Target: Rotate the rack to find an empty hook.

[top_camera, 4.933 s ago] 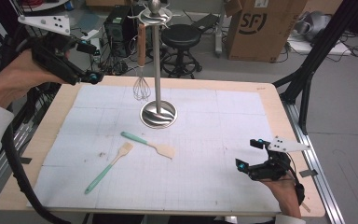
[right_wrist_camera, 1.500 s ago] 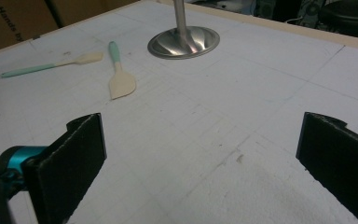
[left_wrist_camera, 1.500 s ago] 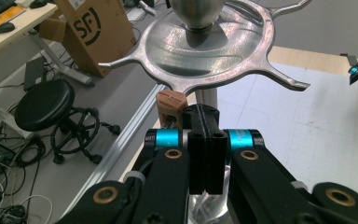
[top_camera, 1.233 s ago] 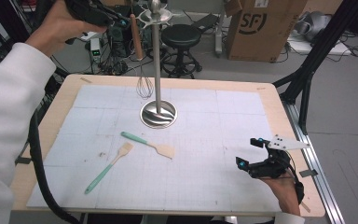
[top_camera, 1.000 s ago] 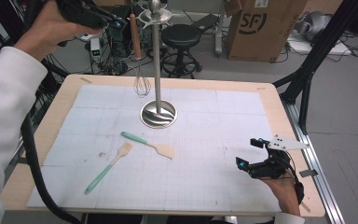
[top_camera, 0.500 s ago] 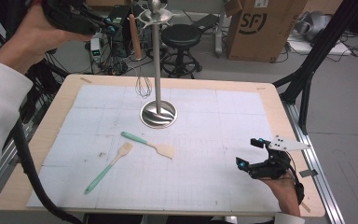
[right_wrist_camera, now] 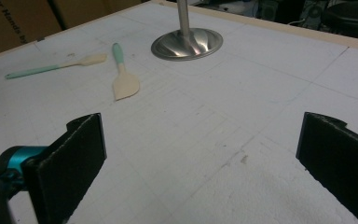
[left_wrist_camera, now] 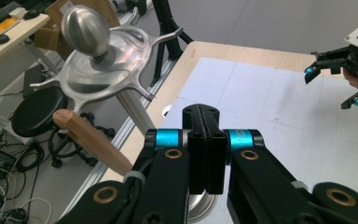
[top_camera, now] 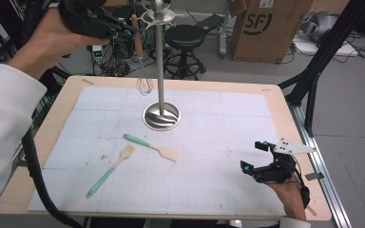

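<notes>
Up top in the high view, the left gripper (top_camera: 105, 23) is raised near the crown of the steel utensil stand (top_camera: 160, 61), right beside the wooden handle of the whisk (top_camera: 141, 61) that hangs from one of the stand's hooks. The jaws look pressed together and I can't see anything caught between them. The stand's round base sits on the white gridded mat (top_camera: 218, 142) toward the far side of the table (top_camera: 285, 118). Two teal-handled spatulas lie flat on the mat nearer the person: a slotted spatula (top_camera: 110, 169) and a flat spatula (top_camera: 152, 147), close but apart. The right gripper (top_camera: 259, 159) rests low at the near right of the mat, jaws wide apart and empty. Behind the table there's a black stool (top_camera: 184, 40) and a cardboard box (top_camera: 266, 23) printed "SF".

Left gripper view: the two black jaws meet flush, fully closed on nothing. The whisk's wooden handle (left_wrist_camera: 91, 140) slants just to their left, under the stand's shiny hook plate and egg-shaped knob (left_wrist_camera: 85, 31). The right gripper (left_wrist_camera: 349, 74) is visible far off over the mat.

Right gripper view: its pads (right_wrist_camera: 74, 158) stand wide apart with bare mat between. Further off are the flat spatula (right_wrist_camera: 123, 77), the slotted one (right_wrist_camera: 56, 65) and the stand's base (right_wrist_camera: 186, 44). Lettering on a box at the top left is too blurred to read.
</notes>
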The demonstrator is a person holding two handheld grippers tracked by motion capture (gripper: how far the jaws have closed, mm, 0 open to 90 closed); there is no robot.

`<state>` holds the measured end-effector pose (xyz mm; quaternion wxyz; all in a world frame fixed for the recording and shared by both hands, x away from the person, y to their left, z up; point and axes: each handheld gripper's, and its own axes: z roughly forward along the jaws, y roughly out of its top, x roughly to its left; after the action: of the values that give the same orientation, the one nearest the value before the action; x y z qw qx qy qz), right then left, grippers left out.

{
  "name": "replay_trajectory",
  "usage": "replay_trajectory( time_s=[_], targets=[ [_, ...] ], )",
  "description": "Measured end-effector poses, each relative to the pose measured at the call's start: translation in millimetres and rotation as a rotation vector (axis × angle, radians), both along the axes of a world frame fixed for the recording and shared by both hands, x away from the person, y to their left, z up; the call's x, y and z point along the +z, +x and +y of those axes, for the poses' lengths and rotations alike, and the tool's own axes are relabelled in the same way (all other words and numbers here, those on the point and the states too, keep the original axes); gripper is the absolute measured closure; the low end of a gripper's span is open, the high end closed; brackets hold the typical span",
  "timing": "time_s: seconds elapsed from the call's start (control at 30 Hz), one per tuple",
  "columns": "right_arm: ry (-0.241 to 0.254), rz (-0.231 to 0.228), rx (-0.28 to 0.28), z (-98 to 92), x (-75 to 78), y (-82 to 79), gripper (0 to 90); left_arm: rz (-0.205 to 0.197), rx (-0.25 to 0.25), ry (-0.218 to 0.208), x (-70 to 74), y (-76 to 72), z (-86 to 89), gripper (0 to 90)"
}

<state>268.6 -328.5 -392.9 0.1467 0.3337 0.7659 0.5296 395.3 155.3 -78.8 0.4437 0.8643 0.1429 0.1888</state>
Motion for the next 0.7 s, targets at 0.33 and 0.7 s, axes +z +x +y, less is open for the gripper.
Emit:
replay_trajectory(
  time_s=[0.33,0.7],
  targets=[
    [0.001,0.005,0.005,0.6,-0.1,-0.3,0.0,0.01,-0.008,-0.006,-7.1,16.4,-17.1,89.8],
    [0.004,0.005,-0.002,-1.5,-0.9,0.8,0.0,0.014,0.002,0.003,-14.4,33.4,-24.7,89.8]
  ],
)
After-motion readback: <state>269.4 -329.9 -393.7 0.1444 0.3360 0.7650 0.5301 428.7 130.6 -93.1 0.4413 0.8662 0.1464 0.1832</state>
